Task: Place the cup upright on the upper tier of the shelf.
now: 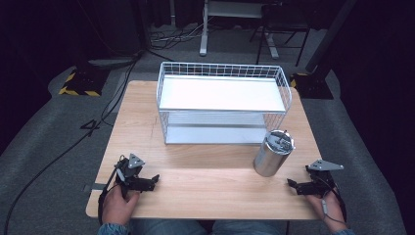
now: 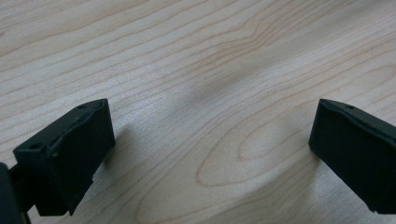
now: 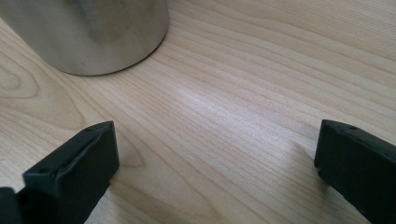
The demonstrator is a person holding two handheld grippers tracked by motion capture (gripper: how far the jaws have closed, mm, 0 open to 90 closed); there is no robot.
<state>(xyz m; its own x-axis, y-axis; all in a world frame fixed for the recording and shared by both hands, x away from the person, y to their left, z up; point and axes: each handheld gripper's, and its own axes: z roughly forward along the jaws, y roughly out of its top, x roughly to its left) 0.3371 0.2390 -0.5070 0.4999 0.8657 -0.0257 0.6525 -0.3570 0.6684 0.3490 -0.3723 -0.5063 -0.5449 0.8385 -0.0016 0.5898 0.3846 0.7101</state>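
Note:
A shiny steel canister (image 1: 273, 153) with a lid stands upright on the wooden table (image 1: 205, 171), at the right, just in front of a white wire basket shelf (image 1: 222, 103). My right gripper (image 1: 292, 185) rests low at the table's front right, open, its jaws pointing left toward the canister's base (image 3: 93, 37), with bare wood between them. At the front left, my left gripper (image 1: 154, 181) is held by a hand, open, jaws wide apart over bare wood (image 2: 210, 116) and holding nothing.
The wire basket shelf takes up the back middle of the table, with a white top board and an open lower level. Beyond the table lie grey carpet, cables (image 1: 58, 156) and stand legs (image 1: 203, 49).

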